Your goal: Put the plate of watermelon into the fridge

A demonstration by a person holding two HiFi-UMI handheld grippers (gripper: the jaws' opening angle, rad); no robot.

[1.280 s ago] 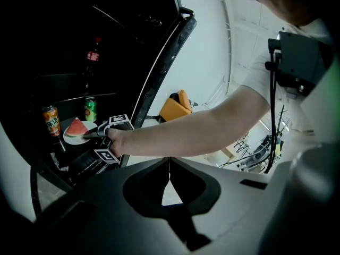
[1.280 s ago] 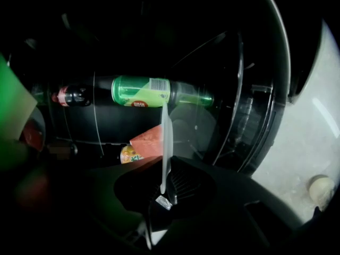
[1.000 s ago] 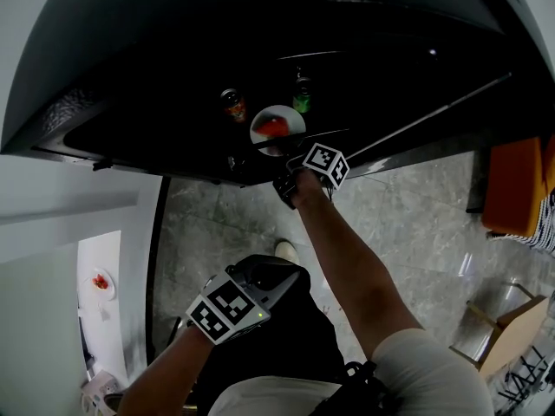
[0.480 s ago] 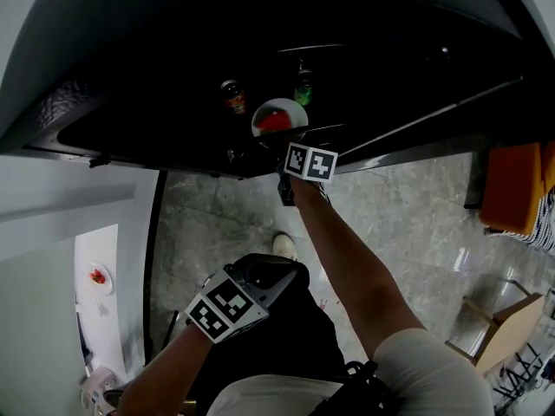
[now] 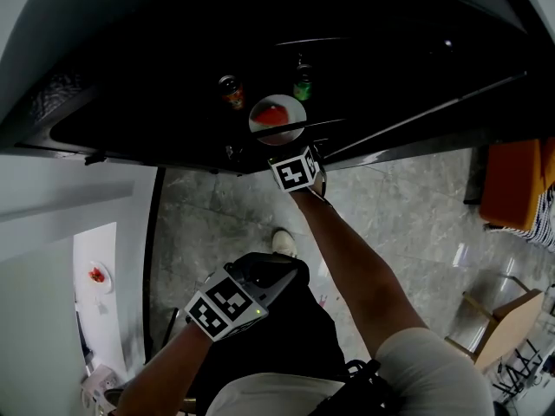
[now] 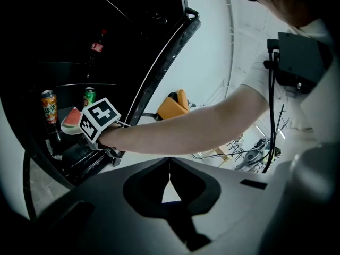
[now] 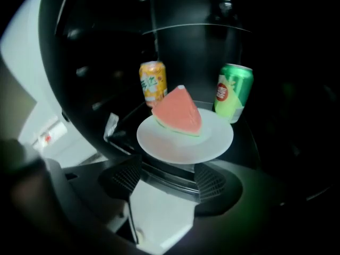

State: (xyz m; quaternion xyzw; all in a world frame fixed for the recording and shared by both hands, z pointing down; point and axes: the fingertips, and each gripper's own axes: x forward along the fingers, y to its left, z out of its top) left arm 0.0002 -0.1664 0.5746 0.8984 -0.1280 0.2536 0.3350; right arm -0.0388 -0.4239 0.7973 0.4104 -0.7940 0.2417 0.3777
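Note:
A white plate (image 7: 159,142) with a red watermelon wedge (image 7: 178,113) rests on a dark fridge shelf. In the head view the plate (image 5: 267,121) sits between two cans. My right gripper (image 7: 169,177) is open just in front of the plate's near rim; its jaws have just been opening and its pads (image 7: 211,179) do not press on the plate. Its marker cube (image 5: 295,170) shows below the shelf edge. My left gripper (image 6: 169,169) is shut and holds nothing, low near the person's waist (image 5: 276,276).
An orange can (image 7: 153,83) and a green can (image 7: 234,92) stand behind the plate, and a bottle (image 6: 96,45) on the shelf above. A second plate of red food (image 5: 97,277) lies on the white counter at left. An orange seat (image 5: 516,185) and a wooden chair (image 5: 503,319) stand at right.
The right gripper has rolled, so its marker cube now faces differently and sits further left. The plate has shifted slightly up the picture and now lies level on the shelf. The left gripper stayed put.

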